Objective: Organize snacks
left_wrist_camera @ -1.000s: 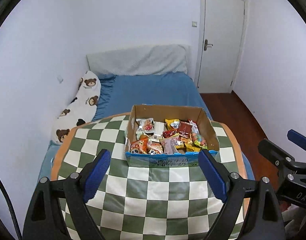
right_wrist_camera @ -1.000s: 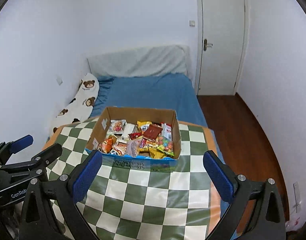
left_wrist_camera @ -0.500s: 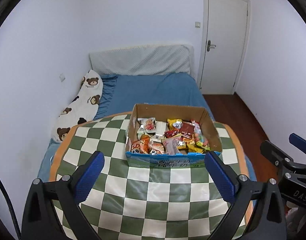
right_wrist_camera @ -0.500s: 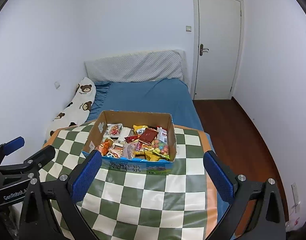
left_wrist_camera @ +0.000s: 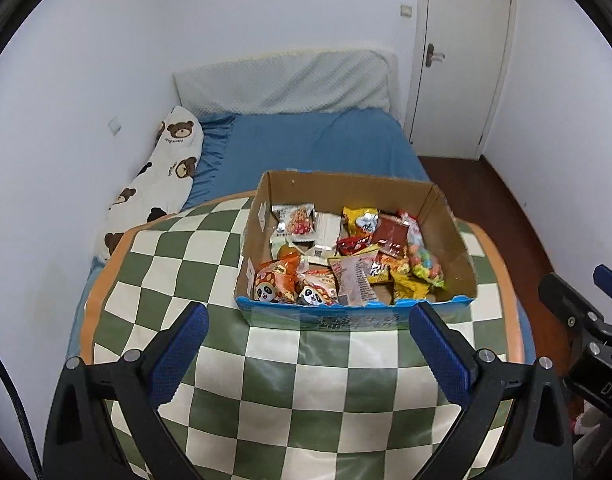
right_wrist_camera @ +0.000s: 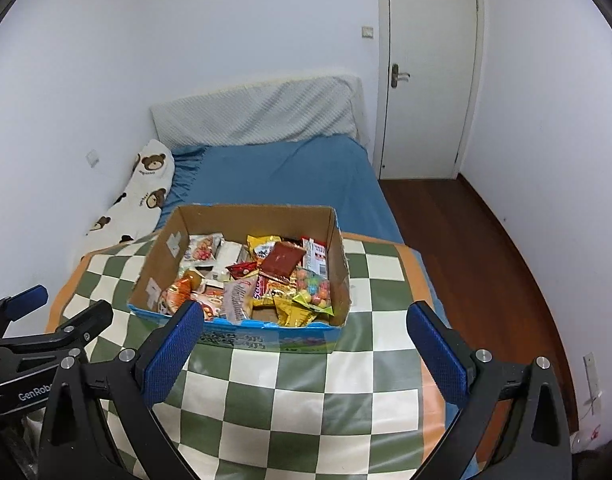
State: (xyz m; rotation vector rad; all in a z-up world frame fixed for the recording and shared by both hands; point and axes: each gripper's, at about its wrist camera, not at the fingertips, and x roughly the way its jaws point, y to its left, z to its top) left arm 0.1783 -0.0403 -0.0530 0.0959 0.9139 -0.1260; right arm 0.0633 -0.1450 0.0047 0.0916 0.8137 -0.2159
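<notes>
Checkered table (left_wrist_camera: pixel 290 396) beneath two wide-spread, downward-angled hand-held grippers (left_wrist_camera: pixel 306 344)

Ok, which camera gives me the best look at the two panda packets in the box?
The left wrist view: the panda packets lie unobstructed at the near left corner of the cardboard box, both faces readable. In the right wrist view, the right gripper's blue left finger pad covers that corner, so they barely show.

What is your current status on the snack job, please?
Left gripper and right gripper open, empty. Brown cardboard box of mixed snack packets untouched on checkered tablecloth. Path clear.
</notes>
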